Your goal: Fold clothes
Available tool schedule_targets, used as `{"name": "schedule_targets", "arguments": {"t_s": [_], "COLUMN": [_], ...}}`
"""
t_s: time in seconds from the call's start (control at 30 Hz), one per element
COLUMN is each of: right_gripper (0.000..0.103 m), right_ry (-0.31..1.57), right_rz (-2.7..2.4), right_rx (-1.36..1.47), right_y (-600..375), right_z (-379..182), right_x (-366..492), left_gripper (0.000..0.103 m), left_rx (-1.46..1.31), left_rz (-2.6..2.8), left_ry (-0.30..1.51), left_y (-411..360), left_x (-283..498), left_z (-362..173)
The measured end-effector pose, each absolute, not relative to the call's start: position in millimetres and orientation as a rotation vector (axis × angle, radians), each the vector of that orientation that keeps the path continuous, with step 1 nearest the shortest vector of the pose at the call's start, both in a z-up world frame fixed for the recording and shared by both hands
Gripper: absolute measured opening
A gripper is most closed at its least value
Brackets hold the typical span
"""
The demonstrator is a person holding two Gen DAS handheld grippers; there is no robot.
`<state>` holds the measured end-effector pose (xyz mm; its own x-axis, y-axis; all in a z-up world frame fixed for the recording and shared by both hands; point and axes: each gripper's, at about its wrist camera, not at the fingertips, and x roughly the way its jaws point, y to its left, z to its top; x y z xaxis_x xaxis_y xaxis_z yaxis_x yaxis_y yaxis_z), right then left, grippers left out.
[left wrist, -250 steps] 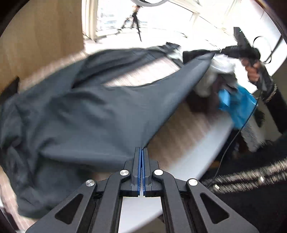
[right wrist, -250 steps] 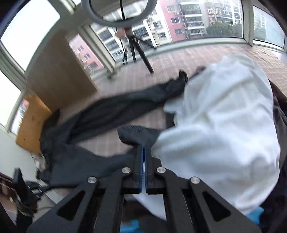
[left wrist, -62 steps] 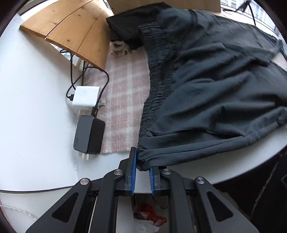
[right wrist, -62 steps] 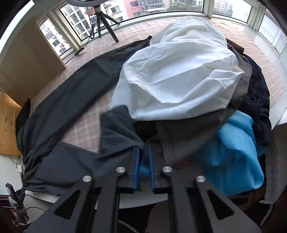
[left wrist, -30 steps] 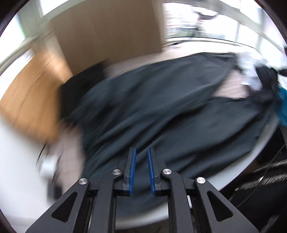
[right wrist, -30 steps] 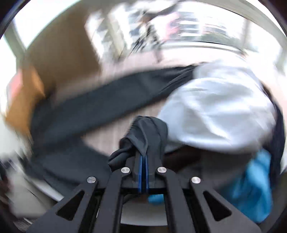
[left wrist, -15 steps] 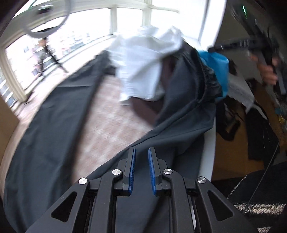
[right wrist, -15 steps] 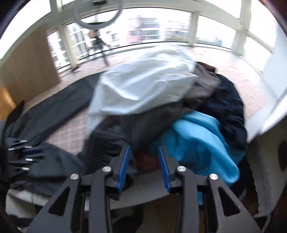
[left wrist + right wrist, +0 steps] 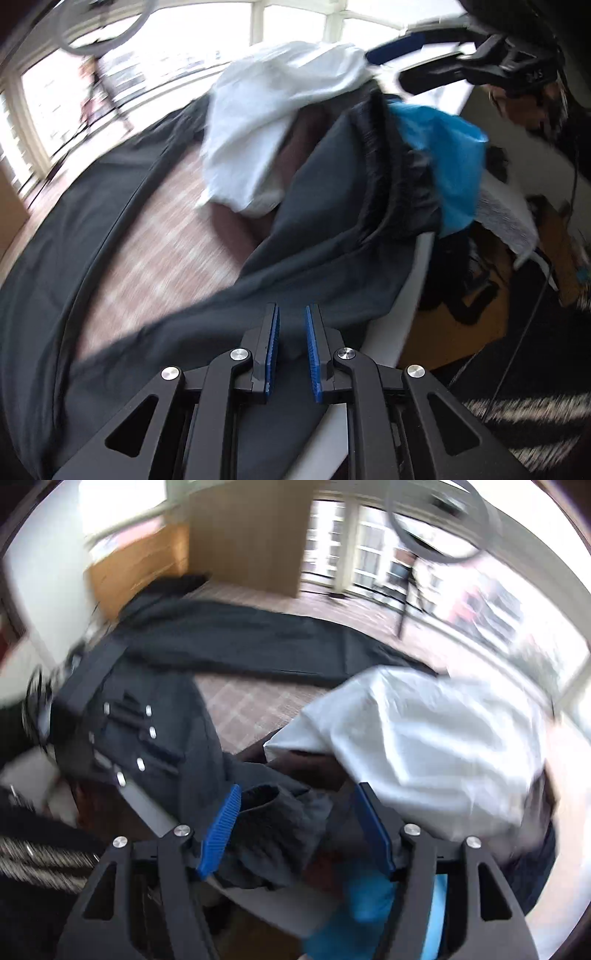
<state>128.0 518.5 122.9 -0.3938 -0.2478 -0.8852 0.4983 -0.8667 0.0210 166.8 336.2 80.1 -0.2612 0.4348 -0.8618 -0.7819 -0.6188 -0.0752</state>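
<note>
Checked cloth covers the bench (image 9: 413, 295) where limp dark trousers (image 9: 325, 236) sprawl unfolded, best pinched at the hem or waistband, under the slightly parted left claw (image 9: 291, 345) and wide-spread right claw (image 9: 299, 825).

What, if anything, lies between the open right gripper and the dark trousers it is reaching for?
Nothing visible does. The right gripper is open, with the dark trousers bunched directly between its fingers. The white garment and blue garment crowd in beside it, but neither covers the trousers there.
</note>
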Motion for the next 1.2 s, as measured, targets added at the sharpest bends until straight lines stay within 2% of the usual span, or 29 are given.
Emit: {"name": "schedule_targets", "arguments": {"t_s": [0.1,0.17,0.2,0.23,0.47,0.57,0.6,0.8,0.93,1.0,1.07,1.13,1.2], "right_gripper": [0.063,0.062,0.041,0.009,0.009,0.009,0.009,0.009,0.010,0.010,0.009,0.004,0.004], "right_ry": [0.515,0.445,0.384,0.322,-0.129,-0.692,-0.752,-0.891,-0.800,-0.811,-0.761,-0.663,-0.727], "right_rz": [-2.064,-2.094,-2.132,-2.170,-2.396,-2.603,-2.671,-2.713,-2.741,-2.765,-2.858,-2.965,-2.908], "right_rx": [1.300,1.268,1.254,1.239,1.110,0.976,0.974,1.179,1.135,1.046,0.975,1.076,1.275], "right_y": [506.7,516.7,524.3,531.8,584.8,653.5,664.6,675.4,667.4,672.7,677.3,678.1,687.6], "right_z": [123.7,129.9,133.8,137.7,164.9,167.6,159.7,116.5,135.3,151.3,165.3,160.9,137.1], "right_x": [116.9,116.1,116.6,117.1,120.8,146.7,156.7,167.2,164.2,169.2,174.2,167.8,156.9], "left_gripper": [0.014,0.014,0.014,0.014,0.014,0.014,0.014,0.014,0.016,0.016,0.016,0.016,0.016], "left_rx": [-1.256,-1.290,-1.300,-1.307,-1.292,-1.272,-1.263,-1.241,-1.230,-1.243,-1.274,-1.317,-1.360], "left_rz": [2.041,2.091,2.115,2.135,2.232,2.261,2.271,2.251,2.211,2.215,2.233,2.257,2.295], "left_ry": [0.458,0.424,0.413,0.407,0.381,0.360,0.355,0.409,0.437,0.444,0.403,0.356,0.324], "left_y": [320.8,311.0,307.6,305.2,299.6,299.2,299.5,313.6,318.9,313.6,301.0,284.1,263.3], "left_x": [171.2,174.1,175.1,175.5,164.6,156.2,151.8,135.2,144.2,150.7,154.0,161.3,168.6], "left_z": [76.2,77.7,78.8,79.7,85.3,88.8,89.9,93.3,94.7,92.7,89.2,85.3,82.9]}}
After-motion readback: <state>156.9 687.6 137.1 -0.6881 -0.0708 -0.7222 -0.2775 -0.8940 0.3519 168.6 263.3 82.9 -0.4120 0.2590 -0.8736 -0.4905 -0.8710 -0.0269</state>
